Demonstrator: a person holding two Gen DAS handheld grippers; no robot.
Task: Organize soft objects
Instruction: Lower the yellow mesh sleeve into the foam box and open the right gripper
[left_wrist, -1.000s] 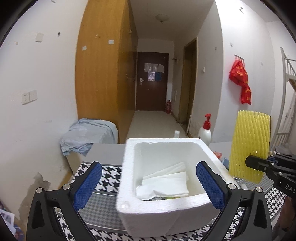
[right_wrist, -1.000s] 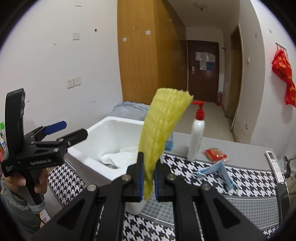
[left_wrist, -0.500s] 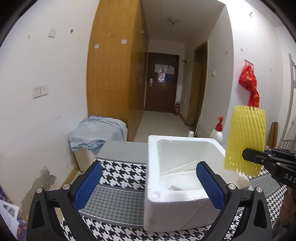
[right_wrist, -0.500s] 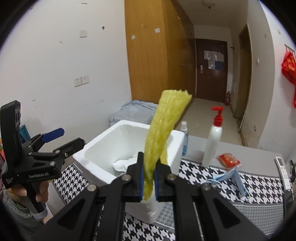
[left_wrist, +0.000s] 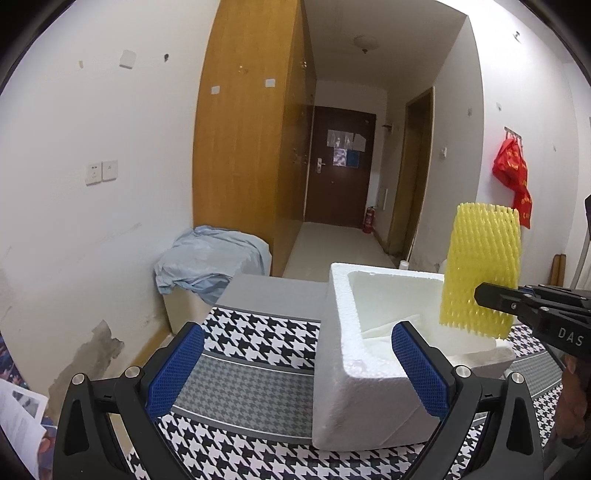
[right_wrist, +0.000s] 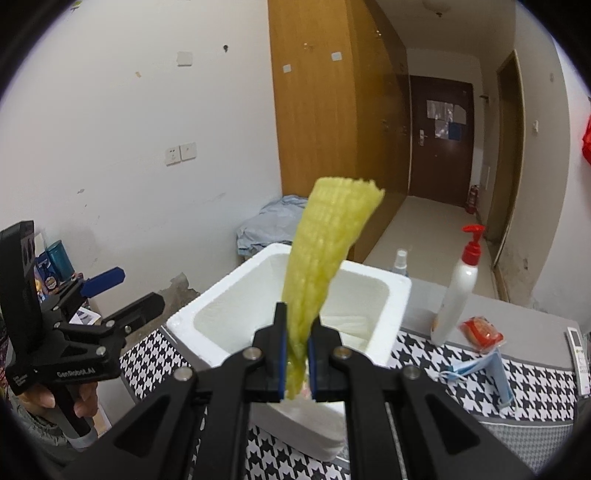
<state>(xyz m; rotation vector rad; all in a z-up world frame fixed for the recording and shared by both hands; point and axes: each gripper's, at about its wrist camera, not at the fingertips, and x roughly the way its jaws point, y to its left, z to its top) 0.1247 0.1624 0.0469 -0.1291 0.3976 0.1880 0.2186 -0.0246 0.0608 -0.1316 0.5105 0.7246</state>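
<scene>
Right gripper (right_wrist: 295, 363) pinches yellow foam net (right_wrist: 325, 258) above foam box (right_wrist: 373, 321); net's lower end hidden. Left gripper (left_wrist: 295, 369) spread wide, empty. Box contents unclear, perhaps tissue.

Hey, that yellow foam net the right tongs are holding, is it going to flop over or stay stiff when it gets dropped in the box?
The yellow foam net probably keeps its shape: it stands up from the right tongs with only a slight lean. It squashes flat where pinched, so likely soft and springy. Being open mesh, it looks light and may land unevenly in the white foam box.
</scene>
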